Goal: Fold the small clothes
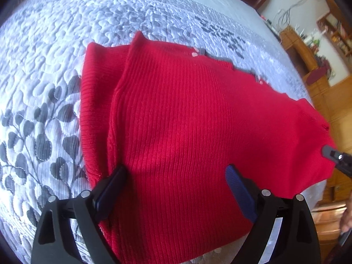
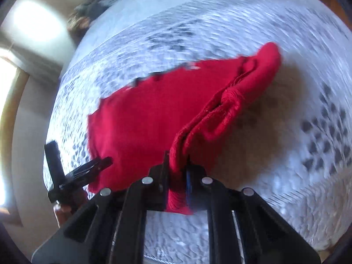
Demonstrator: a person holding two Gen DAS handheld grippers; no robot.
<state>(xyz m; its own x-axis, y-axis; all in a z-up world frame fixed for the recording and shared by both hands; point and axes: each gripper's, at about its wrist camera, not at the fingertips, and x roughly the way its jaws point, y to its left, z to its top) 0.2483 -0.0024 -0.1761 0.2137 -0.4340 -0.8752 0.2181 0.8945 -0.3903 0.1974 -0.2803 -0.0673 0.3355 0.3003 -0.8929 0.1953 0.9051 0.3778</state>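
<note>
Between right gripper point(image 2: 177, 165) pads, clenched: bunched edge of red ribbed sweater point(image 1: 187, 121), long axis running ahead; left gripper point(image 1: 176, 176) released, straddling cloth.

A white quilt point(image 1: 55, 50) with grey leaf print; wooden furniture point(image 1: 308, 52), perhaps shelves, stands beyond it.

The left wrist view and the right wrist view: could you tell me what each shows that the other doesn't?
Only the left wrist view shows the left gripper open over the flat ribbed red sweater, plus wooden furniture. Only the right wrist view shows the right gripper shut on a bunched sweater edge, and a bright window. Both show the sweater on the quilted bedspread.
</note>
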